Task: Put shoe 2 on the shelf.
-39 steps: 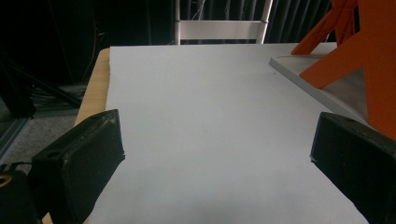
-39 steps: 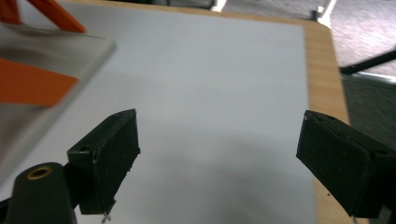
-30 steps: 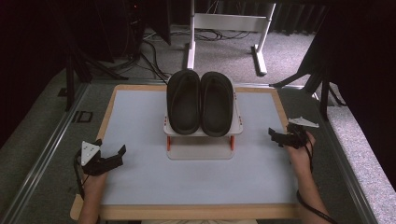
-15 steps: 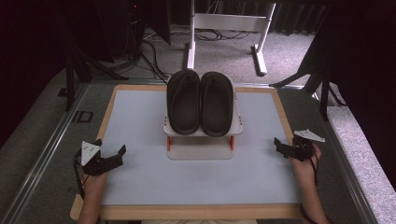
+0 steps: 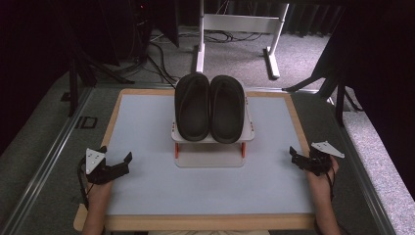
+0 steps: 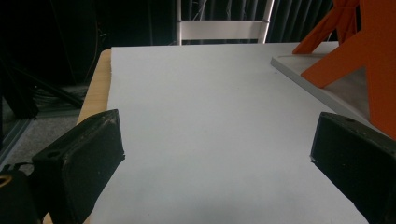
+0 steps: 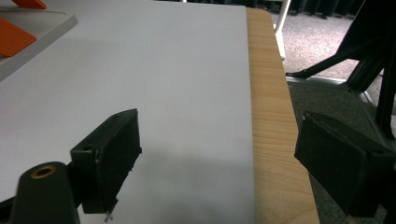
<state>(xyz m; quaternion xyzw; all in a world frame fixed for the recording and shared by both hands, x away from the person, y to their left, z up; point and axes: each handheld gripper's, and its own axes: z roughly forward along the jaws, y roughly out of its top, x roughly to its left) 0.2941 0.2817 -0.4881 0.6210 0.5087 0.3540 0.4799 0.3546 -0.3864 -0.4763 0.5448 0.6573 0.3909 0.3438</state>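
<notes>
- While both hands rest at the near corners of the table, the pair of black slippers sits side by side, touching, on top of a small white rack at the far middle of the pale mat.
- Rack: upper shelf on orange legs, over a white base plate; slipper toes point away from the person.
- Left gripper: at the mat's left edge, near side, well apart from the rack. Jaws spread wide, nothing between them. In the left gripper view, bare mat shows in the gap between the black jaws; the rack's orange leg and base plate stand off to the right, ahead.
- Right gripper: at the right edge of the table, about level with the rack's base plate, well apart from it. Jaws spread wide, holding nothing. In the right gripper view, one jaw hangs over the mat, the other past the wooden border, over the floor side.
- Neither gripper touches slippers or rack.
- Beyond the table: grey carpet, a white frame stand.
</notes>
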